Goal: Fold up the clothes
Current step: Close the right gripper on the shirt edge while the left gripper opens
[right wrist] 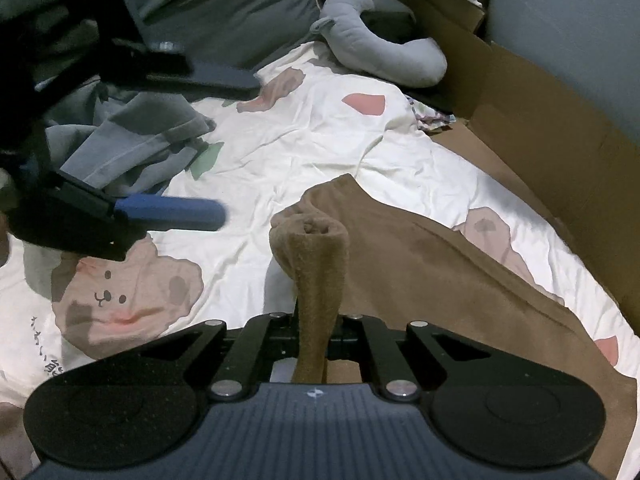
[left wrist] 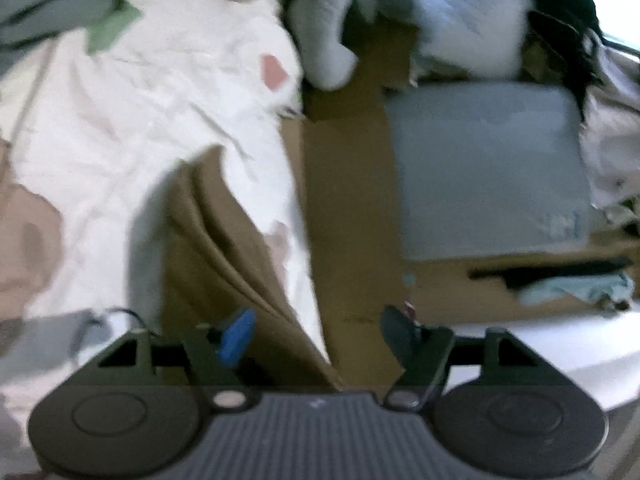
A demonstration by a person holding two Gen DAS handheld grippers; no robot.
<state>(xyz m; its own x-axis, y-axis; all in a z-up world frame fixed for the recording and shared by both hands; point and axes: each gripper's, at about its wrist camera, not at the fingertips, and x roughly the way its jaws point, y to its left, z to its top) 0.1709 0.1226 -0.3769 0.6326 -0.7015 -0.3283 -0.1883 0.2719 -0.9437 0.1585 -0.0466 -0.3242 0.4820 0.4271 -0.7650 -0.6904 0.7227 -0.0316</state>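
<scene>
Left wrist view, blurred: left gripper (left wrist: 316,332) spread wide, nothing between its fingers, soft brown fleece garment (left wrist: 224,240) lying just ahead on white bear-print bedsheet (left wrist: 140,120). Right wrist view: right gripper (right wrist: 316,344) clamped on a bunched fold of that garment (right wrist: 420,264). Risk: one-sided hold, likely sagging and crooked crease.

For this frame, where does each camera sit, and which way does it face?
Left wrist: on the left gripper, jaws open, looking nearly level over the brown garment toward cardboard.
Right wrist: on the right gripper, tilted down at the bedsheet, jaws shut on that brown garment; left gripper visible.
Shared: brown garment, bedsheet, cardboard, grey plush toy.
</scene>
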